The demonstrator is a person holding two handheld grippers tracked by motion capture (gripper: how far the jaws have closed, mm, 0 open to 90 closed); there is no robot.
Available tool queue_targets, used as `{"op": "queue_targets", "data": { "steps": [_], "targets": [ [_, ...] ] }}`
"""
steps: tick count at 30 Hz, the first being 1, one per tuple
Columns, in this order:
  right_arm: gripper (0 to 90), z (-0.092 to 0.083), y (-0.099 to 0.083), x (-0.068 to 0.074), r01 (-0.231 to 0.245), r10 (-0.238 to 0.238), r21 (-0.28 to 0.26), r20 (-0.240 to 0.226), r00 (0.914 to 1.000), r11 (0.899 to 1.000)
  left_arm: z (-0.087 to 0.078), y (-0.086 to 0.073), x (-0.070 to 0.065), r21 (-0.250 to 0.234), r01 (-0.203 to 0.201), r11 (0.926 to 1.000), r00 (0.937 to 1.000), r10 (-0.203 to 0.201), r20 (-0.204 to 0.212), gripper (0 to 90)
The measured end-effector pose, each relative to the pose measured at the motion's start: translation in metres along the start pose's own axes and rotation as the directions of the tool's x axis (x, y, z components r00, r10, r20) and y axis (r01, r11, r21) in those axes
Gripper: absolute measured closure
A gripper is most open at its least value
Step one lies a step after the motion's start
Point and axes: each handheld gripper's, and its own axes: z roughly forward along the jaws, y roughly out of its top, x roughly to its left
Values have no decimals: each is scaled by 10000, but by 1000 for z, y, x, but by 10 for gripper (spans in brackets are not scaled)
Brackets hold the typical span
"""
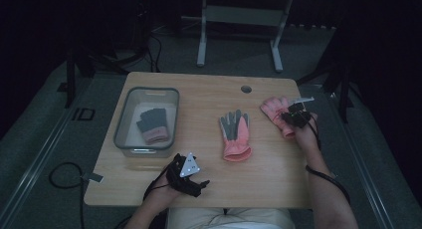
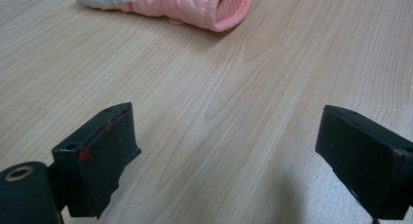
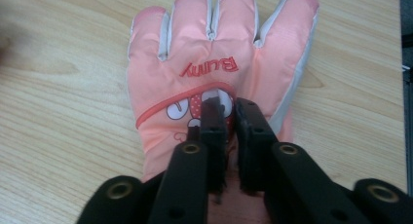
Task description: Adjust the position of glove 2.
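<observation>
Near edge of the counter (image 1: 209,189): left tool (image 1: 199,185) rests low by the person's body, its grey three-cornered plate up. In the left gripper view its jaws stand wide apart and released, bare wood between them. Both jaws are cut off by the bottom of that frame, and the right one also by the side. Beyond them lies the cuff end of a pink glove (image 2: 195,7), its fingers cropped by the top of the frame.

Mid counter in the high view: that middle glove (image 1: 235,134) lies flat, grey palm up, cuff toward the person. To its left sits a clear bin (image 1: 119,127) with a dark grey glove (image 1: 153,124) inside, pink cuff nearest. The bin's walls blur against the dim light, so I cannot tell whether the glove touches them.

Right side, farther off: right tool (image 1: 288,115) sits on the right-hand glove (image 1: 276,109) near the counter's right edge. The hand and tool cover the cuff half of it in the high view. In the right gripper view the jaws are clenched nearly together, pinching a fold of the glove (image 3: 219,63) at its back, over a cartoon print. The print is mostly hidden by the jaws, and the cuff is lost behind the tool body. Lettering above the print reads upside down.

Far side: a round hole (image 1: 246,88) in the counter. The floor and a pale frame beyond are too dark to make out.
</observation>
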Motion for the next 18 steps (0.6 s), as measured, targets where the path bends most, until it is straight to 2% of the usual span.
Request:
{"op": "queue_targets", "data": {
  "steps": [3,4,6,12,16,18],
  "targets": [
    [855,-6,2,1,-110,112,-129,132,9999,9999,0,0,0,2,8,10000,10000,-8,-6,74],
    [857,-14,3,5,-229,242,-399,314,9992,9989,0,-1,1,-19,55,10000,10000,-55,-13,74],
    [858,-24,3,7,-610,637,-721,349,9974,9955,0,-1,1,-6,50,10000,10000,-50,-31,74],
    [863,-63,5,21,-1651,1712,-1604,253,9849,9732,-1,0,0,-34,-28,10000,9999,28,-121,74],
    [864,-87,3,34,-2055,2165,-1725,471,9752,9633,-1,1,-1,-17,-60,10000,9999,59,-114,74],
    [865,-97,0,40,-2356,2478,-1791,492,9675,9552,-1,1,-1,6,-73,10000,9999,73,-103,74]
  ]
}}
